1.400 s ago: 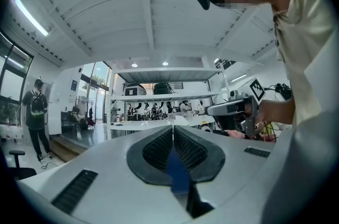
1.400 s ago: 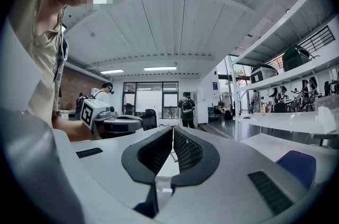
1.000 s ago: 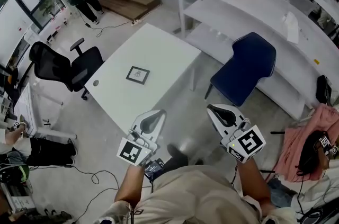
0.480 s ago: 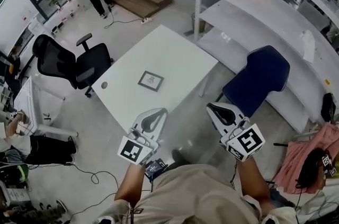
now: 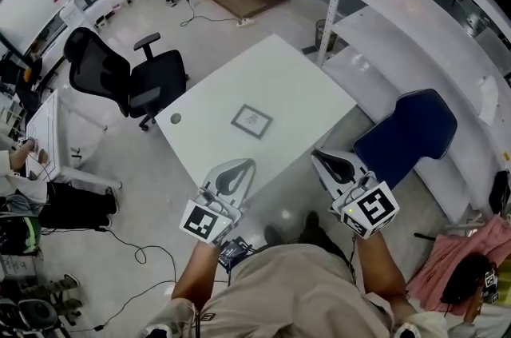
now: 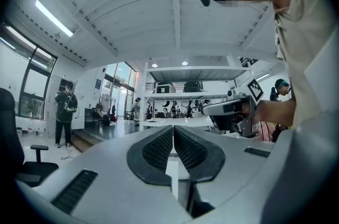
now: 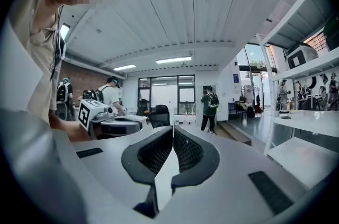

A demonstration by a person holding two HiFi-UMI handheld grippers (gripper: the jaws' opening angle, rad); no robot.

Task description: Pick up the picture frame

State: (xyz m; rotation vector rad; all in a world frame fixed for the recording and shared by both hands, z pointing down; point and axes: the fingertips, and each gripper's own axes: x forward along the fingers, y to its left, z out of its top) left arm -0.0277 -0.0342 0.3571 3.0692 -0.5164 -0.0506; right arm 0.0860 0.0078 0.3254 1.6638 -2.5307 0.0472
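Now: picture frame (image 5: 252, 121) lies flat on the middle of the counter (image 5: 295, 81), ahead of both tools, not yet reached. Nearer is the left tool (image 5: 239, 166), frame almost straight ahead; the right tool (image 5: 321, 159) sits farther off. Both closed tight, empty.

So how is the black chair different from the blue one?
The black office chair is black and has armrests; the blue chair is dark blue and shows none. In the head view the black office chair stands by the left side of the white table, while the blue chair stands by its right side, next to the white shelves. Both are empty and stand on the floor close to the table.
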